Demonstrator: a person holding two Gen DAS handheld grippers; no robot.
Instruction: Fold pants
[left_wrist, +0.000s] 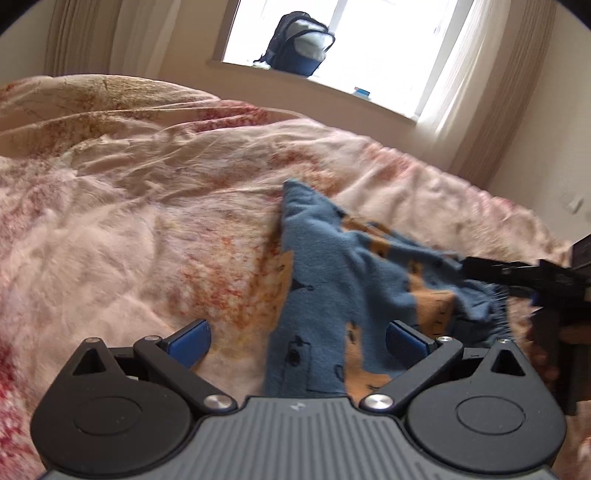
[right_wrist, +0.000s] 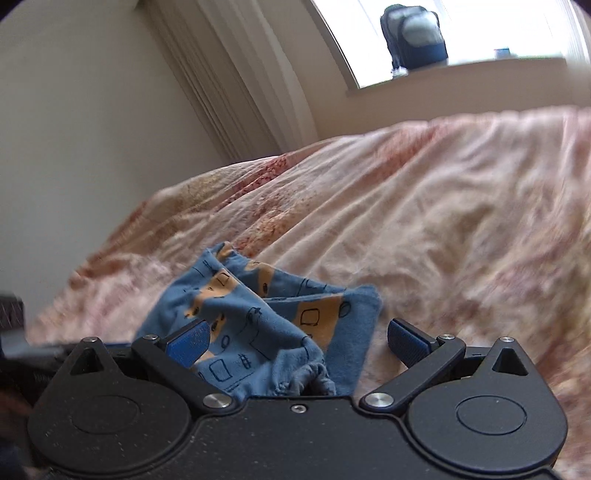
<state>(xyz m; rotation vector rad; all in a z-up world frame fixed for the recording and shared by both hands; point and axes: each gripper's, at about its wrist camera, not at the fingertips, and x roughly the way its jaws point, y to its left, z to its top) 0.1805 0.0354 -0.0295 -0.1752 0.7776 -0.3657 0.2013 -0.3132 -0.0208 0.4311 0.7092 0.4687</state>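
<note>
The pants (left_wrist: 325, 280) lie in a loose, rumpled heap on the bed (left_wrist: 147, 206), over its pink flowered cover, with layers bunched over each other and one pointed corner stretched away toward the window. The gathered elastic waistband (right_wrist: 314, 380) sits close under the right hand-held gripper (right_wrist: 299, 339), so that end seems the handiest place to take hold.

The left hand-held gripper (left_wrist: 297, 338) hangs just over the cloth with its blue fingers (left_wrist: 192, 341) spread wide and nothing between them. The right one is spread wide too, with cloth lying below the gap but not pinched. In the left view the right tool reaches in from the side at the waistband end.

The heap would fit pants waiting to be smoothed flat, or a fold just dropped and not yet tidied. The cloth looks soft and limp, so it will likely sag and slide when lifted.
</note>
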